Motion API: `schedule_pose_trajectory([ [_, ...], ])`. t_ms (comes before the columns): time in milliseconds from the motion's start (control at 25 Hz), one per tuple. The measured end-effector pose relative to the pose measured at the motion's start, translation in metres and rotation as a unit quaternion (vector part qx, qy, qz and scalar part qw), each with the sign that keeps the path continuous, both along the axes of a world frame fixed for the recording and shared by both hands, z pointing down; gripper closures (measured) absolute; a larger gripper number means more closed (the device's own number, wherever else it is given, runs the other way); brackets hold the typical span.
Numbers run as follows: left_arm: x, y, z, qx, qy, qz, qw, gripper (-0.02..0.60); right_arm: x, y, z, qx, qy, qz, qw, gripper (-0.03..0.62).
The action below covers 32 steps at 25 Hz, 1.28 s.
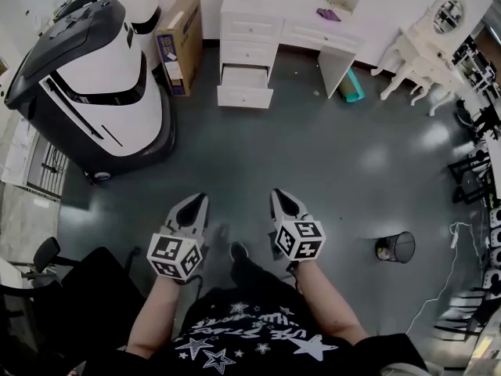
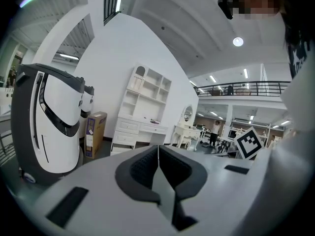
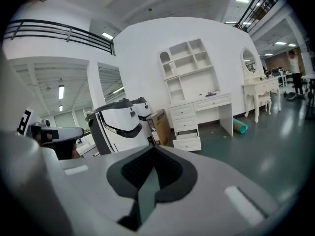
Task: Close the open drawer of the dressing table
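Head view: open drawer (image 1: 245, 96); cardboard box (image 1: 185, 41) print illegible.

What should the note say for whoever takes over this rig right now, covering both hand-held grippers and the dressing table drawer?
Left hand-held gripper: jaws shut, empty, held low in front of the person.
Right hand-held gripper: jaws shut, empty, alongside the left.
Dressing table: against the far wall, across the floor. Its bottom drawer stands pulled out; the drawers above look shut.
Done: nothing yet; neither gripper touches the drawer.
Left: walk up and push the drawer front fully in.
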<state>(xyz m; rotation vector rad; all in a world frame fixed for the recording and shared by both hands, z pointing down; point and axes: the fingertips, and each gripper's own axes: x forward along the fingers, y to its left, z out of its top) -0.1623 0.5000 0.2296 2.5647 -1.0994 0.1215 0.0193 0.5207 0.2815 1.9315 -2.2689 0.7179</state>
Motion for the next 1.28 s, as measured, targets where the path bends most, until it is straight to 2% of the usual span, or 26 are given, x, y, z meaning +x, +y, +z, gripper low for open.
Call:
schedule_pose_trajectory([
  [200, 0.025, -0.047, 0.005, -0.002, -0.008, -0.002, 1.0000, 0.566, 0.028, -0.044, 0.024, -0.023, -0.005, 0.001, 1.000, 0.591],
  [320, 0.035, -0.070, 0.004, -0.001, 0.004, -0.004, 1.0000, 0.566, 0.043, -0.067, 0.032, -0.023, -0.009, 0.006, 1.000, 0.591],
  [480, 0.038, -0.096, 0.007, -0.005, -0.005, -0.015, 0.9999, 0.566, 0.056, -0.092, 0.031, -0.019, -0.005, 0.010, 1.000, 0.591],
  [640, 0.039, -0.120, -0.002, 0.010, 0.013, -0.008, 0.9998, 0.566, 0.061, -0.109, 0.033, -0.024, -0.003, 0.007, 1.000, 0.591],
  [760, 0.039, -0.146, 0.002, 0.015, 0.011, -0.008, 0.9998, 0.566, 0.066, -0.123, 0.041, -0.032, -0.002, 0.012, 0.999, 0.591],
  [960, 0.043, -0.210, 0.020, 0.007, -0.003, 0.009, 0.9999, 0.566, 0.073, -0.166, 0.051, -0.042, -0.004, 0.042, 0.998, 0.591],
  [1280, 0.050, -0.322, 0.035, -0.016, -0.022, 0.032, 0.9991, 0.566, 0.075, -0.268, 0.050, -0.057, -0.005, 0.084, 0.995, 0.591],
])
